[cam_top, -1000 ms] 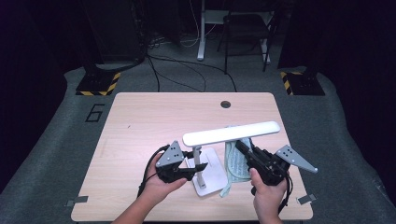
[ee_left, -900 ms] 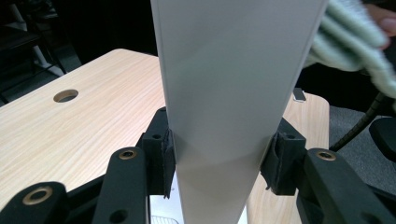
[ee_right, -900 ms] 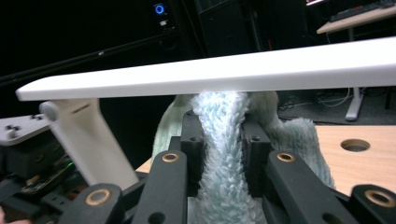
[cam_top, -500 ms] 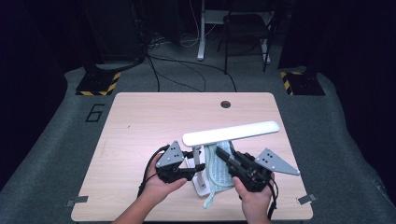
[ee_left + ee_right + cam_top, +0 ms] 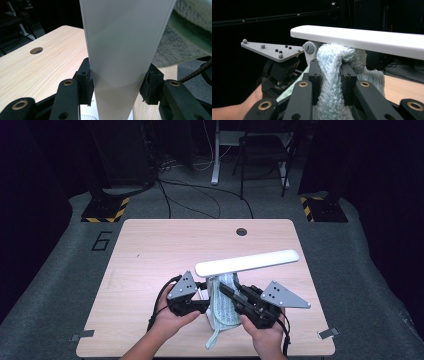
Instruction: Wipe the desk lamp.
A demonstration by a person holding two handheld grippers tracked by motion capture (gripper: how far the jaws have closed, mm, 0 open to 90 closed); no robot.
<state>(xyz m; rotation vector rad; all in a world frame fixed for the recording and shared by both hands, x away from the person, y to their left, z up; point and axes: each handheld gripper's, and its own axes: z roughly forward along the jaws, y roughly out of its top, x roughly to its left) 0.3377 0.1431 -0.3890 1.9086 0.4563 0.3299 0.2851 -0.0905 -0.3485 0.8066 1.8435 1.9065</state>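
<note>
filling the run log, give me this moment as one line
left gripper: shut on lamp post | right gripper: shut on cloth | cloth against post under lamp head | table

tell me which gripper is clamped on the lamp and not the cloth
The left gripper: its jaws close on the white lamp post, while the right gripper pinches the fluffy pale blue cloth.

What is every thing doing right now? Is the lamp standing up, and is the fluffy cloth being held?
Lamp: standing on the table, post clamped, bar head level, not visibly lit.
Cloth: bunched, pinched, pressed against the lamp under its head.
Left hand-held gripper: shut on the lamp's post.
Right hand-held gripper: shut on the cloth.
Table: bare wood, hole near the far edge.
</note>
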